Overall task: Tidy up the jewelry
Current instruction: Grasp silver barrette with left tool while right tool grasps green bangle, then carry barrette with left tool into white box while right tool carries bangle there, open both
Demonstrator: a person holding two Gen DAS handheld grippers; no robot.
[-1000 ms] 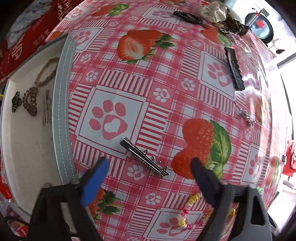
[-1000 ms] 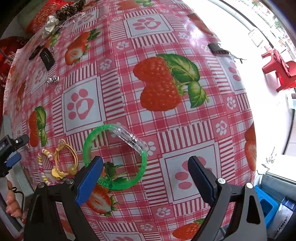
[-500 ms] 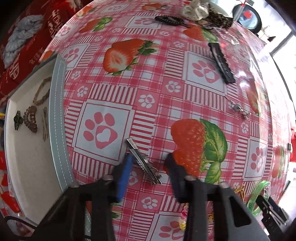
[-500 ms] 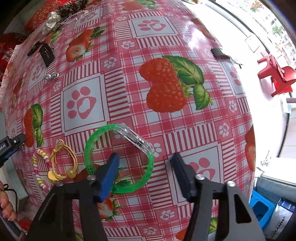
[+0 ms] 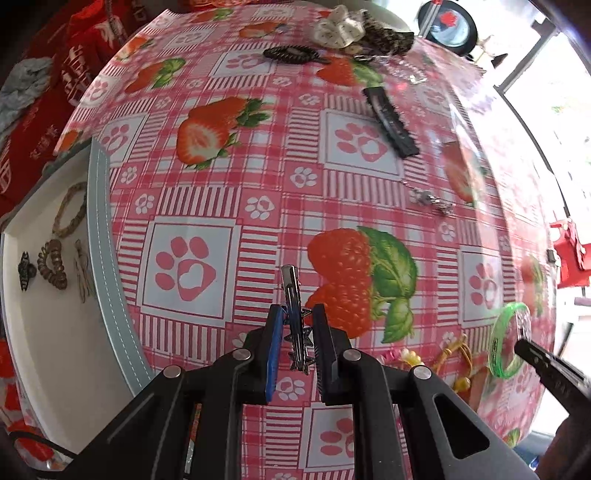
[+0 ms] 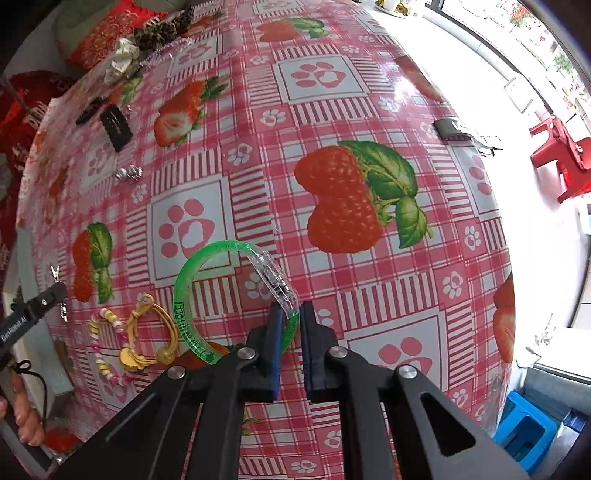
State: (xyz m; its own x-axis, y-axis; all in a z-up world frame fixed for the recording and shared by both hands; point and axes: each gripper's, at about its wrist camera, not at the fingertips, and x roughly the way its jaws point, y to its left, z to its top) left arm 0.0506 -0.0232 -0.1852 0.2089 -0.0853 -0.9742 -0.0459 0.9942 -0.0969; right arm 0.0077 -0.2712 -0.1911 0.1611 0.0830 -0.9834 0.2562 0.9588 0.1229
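A silver metal hair clip (image 5: 291, 291) with star studs stands between the blue pads of my left gripper (image 5: 297, 314). The jaws are closing on it, the pads press its sides, and it is raised off the strawberry tablecloth. My right gripper (image 6: 291, 310) is shut on the rim of a green translucent bangle (image 6: 184, 288), just below its clear plastic clasp. The left wrist view shows the same bangle (image 5: 496, 343) at the far right. A white tray with a grey rim (image 5: 99, 236) lies left of the clip and holds brown hair ties and small clips.
A beaded bracelet (image 6: 105, 343) and a yellow cord bracelet (image 6: 147, 332) lie left of the bangle. Farther back are a black barrette (image 5: 389, 122), a silver charm (image 5: 428, 199), a dark claw clip (image 5: 291, 53) and scrunchies (image 5: 340, 26). The table edge curves off on the right.
Both grippers went from wide open to shut. The left closed on the silver clip, turned and lifted it; the right closed on the bangle's rim and lifted slightly.
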